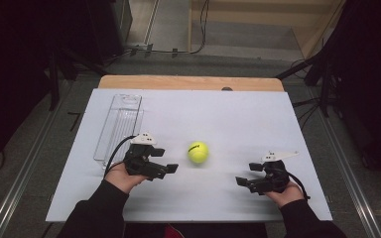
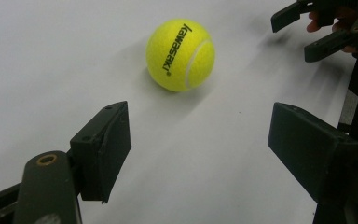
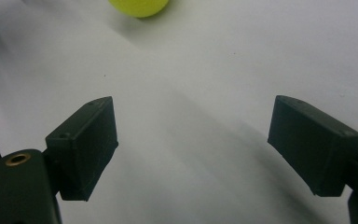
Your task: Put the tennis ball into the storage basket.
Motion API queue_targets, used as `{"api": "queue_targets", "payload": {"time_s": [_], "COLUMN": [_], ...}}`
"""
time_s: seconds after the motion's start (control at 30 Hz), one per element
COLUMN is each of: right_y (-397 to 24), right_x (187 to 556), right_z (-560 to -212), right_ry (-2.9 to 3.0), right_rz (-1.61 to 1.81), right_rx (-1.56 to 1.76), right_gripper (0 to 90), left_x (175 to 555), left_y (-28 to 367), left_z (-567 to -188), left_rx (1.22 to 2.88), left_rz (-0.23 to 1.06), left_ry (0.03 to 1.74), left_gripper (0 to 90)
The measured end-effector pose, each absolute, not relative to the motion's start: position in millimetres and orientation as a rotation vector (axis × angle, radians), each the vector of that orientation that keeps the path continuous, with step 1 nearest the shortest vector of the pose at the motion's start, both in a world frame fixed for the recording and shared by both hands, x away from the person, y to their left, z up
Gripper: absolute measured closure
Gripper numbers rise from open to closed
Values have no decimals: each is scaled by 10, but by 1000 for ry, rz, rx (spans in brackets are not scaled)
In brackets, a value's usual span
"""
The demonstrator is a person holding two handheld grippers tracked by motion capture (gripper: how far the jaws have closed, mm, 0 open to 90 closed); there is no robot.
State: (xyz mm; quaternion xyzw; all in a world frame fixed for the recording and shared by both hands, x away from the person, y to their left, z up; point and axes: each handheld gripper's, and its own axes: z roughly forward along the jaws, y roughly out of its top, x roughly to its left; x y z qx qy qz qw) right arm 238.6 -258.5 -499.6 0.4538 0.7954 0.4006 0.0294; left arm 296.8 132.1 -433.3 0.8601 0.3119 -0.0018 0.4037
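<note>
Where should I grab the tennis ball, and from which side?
Grip the tennis ball across its widest middle, coming in level from the left gripper, whose open jaws already face it. It is round and sits free on the white board, so gripping off-centre would probably squeeze it out.

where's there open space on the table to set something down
The whole far-right stretch of the white table, beyond the tennis ball, is bare. The far left holds the clear tray. The near edge is crowded by the left gripper and right gripper.
</note>
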Motion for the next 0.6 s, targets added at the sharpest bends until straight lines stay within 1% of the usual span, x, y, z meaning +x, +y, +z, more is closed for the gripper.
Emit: {"api": "queue_targets", "payload": {"time_s": [0.07, 0.2, 0.27, 0.3, 0.37, 0.43, 0.57, 0.6], "right_y": [-2581, -2579, -2580, -2582, -2583, -2583, -2581, -2580], "right_x": [2391, 2392, 2392, 2391, 2390, 2390, 2388, 2387], "right_z": [-4996, -4995, -4995, -4994, -4992, -4991, -4989, -4986], "right_ry": [2451, 2457, 2454, 2453, 2450, 2449, 2452, 2452], "right_rz": [1239, 1234, 1240, 1240, 1244, 1244, 1241, 1242], "right_rx": [1402, 1401, 1401, 1401, 1404, 1403, 1396, 1395], "right_gripper": [137, 137, 137, 137, 137, 137, 137, 137], "left_x": [2979, 3033, 3055, 3066, 3090, 3106, 3130, 3147], "left_y": [1308, 1249, 1228, 1217, 1198, 1183, 1149, 1125], "left_z": [-4326, -4320, -4323, -4329, -4339, -4343, -4337, -4333], "left_rx": [2168, 2164, 2155, 2137, 2104, 2088, 2118, 2139], "left_rz": [-9, -6, -22, -37, -66, -58, -64, -45], "left_ry": [784, 774, 772, 772, 772, 768, 770, 769], "left_gripper": [218, 189, 150, 128, 2, 0, 0, 0]}}
